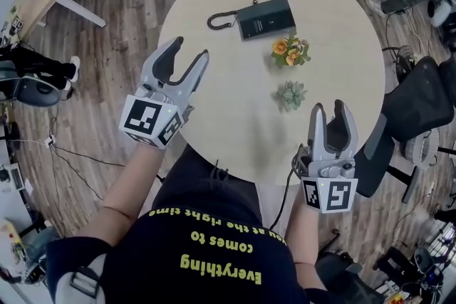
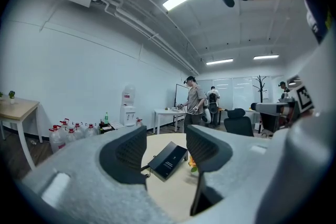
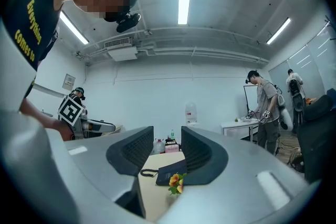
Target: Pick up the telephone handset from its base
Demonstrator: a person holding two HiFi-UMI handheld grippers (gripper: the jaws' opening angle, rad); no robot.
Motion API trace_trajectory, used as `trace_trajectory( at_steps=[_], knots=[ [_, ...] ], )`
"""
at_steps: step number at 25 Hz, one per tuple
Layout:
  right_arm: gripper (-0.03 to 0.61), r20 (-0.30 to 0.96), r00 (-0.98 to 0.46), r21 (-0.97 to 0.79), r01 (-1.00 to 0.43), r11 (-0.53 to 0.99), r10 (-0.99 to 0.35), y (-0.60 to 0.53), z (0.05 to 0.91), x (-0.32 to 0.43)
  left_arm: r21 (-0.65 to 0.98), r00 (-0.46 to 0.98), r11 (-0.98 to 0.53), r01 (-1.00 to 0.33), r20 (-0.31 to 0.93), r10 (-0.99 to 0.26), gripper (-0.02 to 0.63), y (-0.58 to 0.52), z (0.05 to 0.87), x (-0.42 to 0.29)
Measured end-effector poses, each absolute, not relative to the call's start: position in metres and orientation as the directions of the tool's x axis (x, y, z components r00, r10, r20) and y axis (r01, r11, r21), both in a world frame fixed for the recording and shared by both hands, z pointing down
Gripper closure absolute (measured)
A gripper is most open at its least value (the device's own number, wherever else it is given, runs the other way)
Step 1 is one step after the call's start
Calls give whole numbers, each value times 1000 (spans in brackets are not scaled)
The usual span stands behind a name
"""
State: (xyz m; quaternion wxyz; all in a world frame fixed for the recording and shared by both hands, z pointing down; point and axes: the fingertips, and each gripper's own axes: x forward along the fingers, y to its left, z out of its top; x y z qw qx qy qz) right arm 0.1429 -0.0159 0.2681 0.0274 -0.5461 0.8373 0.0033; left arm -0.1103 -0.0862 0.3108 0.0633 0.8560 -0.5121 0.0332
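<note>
Evidently at the approach step, the left tool [image 1: 190, 48] and right tool [image 1: 329, 107] hover empty, jaws apart, over the round pale wooden tabletop's [image 1: 228, 110] near edge, while the black rectangular telephone [image 1: 266, 18] lies well ahead of both, past the small green succulent [image 1: 291, 95], so next they must reach forward to its handset.

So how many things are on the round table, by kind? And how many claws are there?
Phone: 1
Plants: 2, the orange flowers and the green succulent
Claws: 2, the left claw and the right claw, both open and empty
Total: 5
</note>
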Motion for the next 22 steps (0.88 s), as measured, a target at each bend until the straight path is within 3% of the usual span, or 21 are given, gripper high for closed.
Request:
trace_trajectory(
  at_steps=[10,22],
  knots=[
    [408,-31,-352,-31,-935,353,-935,-62,278,130,95,550,-542,-835,126,-825,373,-143,318,-107],
    [407,9,-264,-41,-964,264,-964,-107,311,140,123,610,-598,-792,215,-763,362,-212,374,-93]
  ],
)
